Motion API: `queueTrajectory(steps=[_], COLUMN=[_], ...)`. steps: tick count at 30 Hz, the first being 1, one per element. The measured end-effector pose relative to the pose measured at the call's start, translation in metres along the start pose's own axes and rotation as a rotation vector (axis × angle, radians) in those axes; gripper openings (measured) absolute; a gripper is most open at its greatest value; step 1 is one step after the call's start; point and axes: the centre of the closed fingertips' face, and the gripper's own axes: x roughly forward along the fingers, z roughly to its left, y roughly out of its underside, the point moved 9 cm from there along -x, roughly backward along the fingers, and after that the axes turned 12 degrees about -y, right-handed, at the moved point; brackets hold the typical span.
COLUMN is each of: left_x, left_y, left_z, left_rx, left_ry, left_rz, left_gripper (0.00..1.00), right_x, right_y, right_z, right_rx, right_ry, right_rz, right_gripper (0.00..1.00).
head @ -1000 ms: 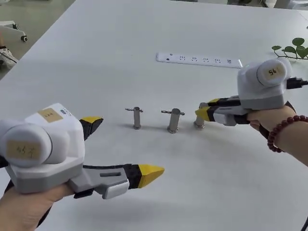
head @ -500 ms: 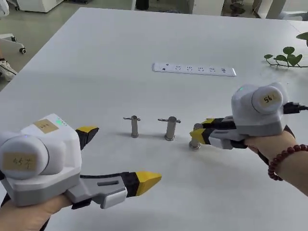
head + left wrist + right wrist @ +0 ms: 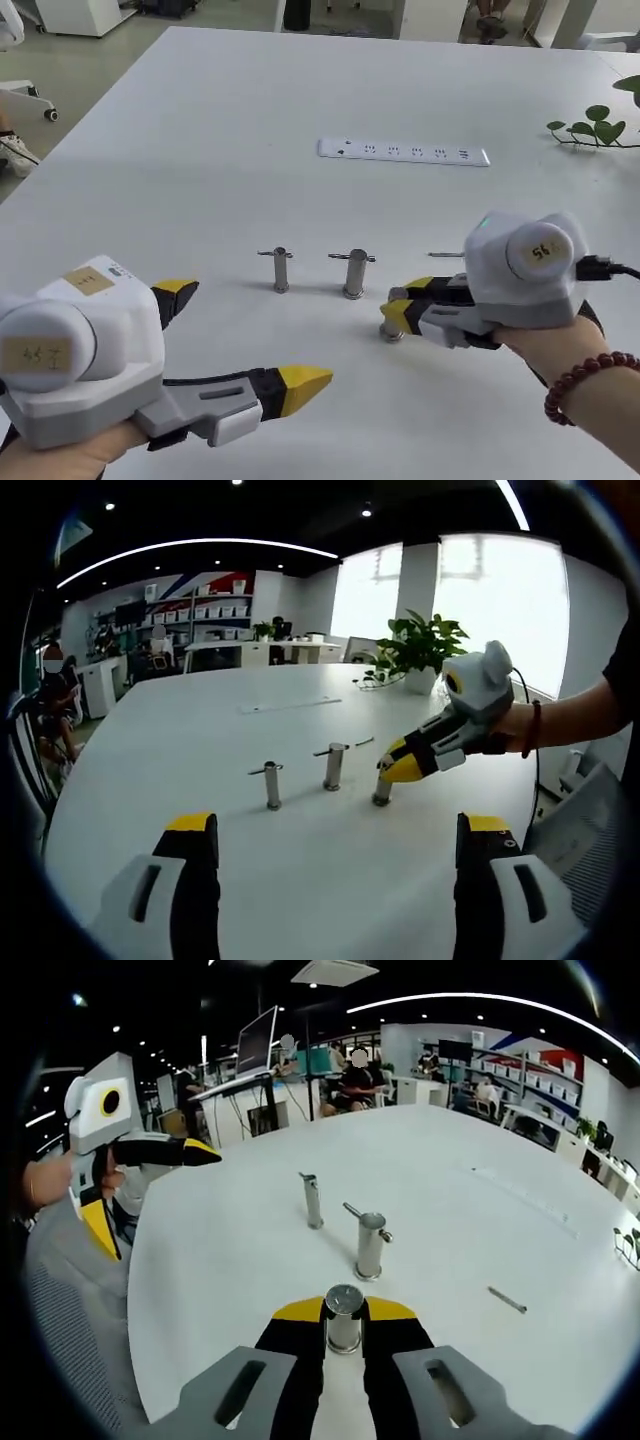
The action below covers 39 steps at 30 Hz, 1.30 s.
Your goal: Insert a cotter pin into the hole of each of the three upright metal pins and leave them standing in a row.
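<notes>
— Right tool point(image 3: 344, 1312) status?
— Pinching short grey metal pin point(image 3: 344, 1322), upright, at right end of row. Its shaft is hidden between jaws; hole unreadable.
— Left tool point(image 3: 335, 825)?
— Spread, empty, well apart from row.
— Surroundings?
— Far steel pin point(image 3: 280, 270) and middle steel pin point(image 3: 355, 273) each carry a cotter pin. Loose cotter pin point(image 3: 445, 255) lies on white worktop point(image 3: 200, 150); white power strip point(image 3: 403, 152) beyond.
</notes>
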Motion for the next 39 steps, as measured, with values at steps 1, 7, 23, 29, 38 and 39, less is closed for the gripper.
queueTrajectory(steps=[1, 7, 23, 29, 38, 39], left_x=[0.0, 0.001, 0.002, 0.003, 0.003, 0.003], left_y=[0.0, 0.0, 0.005, 0.007, 0.009, 0.009], left_z=[0.0, -0.002, -0.004, -0.005, -0.005, -0.005], left_rx=[0.001, 0.003, 0.002, 0.001, -0.001, -0.001], left_ry=[0.001, 0.005, 0.014, 0.019, 0.021, 0.019], left_rz=[0.0, -0.003, 0.007, 0.014, 0.022, 0.022], left_gripper=[0.99, 0.98, 0.95, 0.95, 0.94, 0.94], right_x=[0.001, 0.007, 0.017, 0.017, 0.02, 0.019], right_y=[0.0, 0.0, 0.003, 0.005, 0.016, 0.017], right_z=[0.001, 0.009, 0.022, 0.021, 0.021, 0.021], right_rx=[0.001, 0.016, 0.015, 0.039, 0.067, 0.074], right_ry=[0.0, 0.019, 0.046, 0.043, 0.025, 0.023], right_rz=[-0.002, -0.025, -0.062, -0.097, -0.073, -0.076], right_gripper=[0.08, 0.08, 0.09, 0.09, 0.1, 0.11])
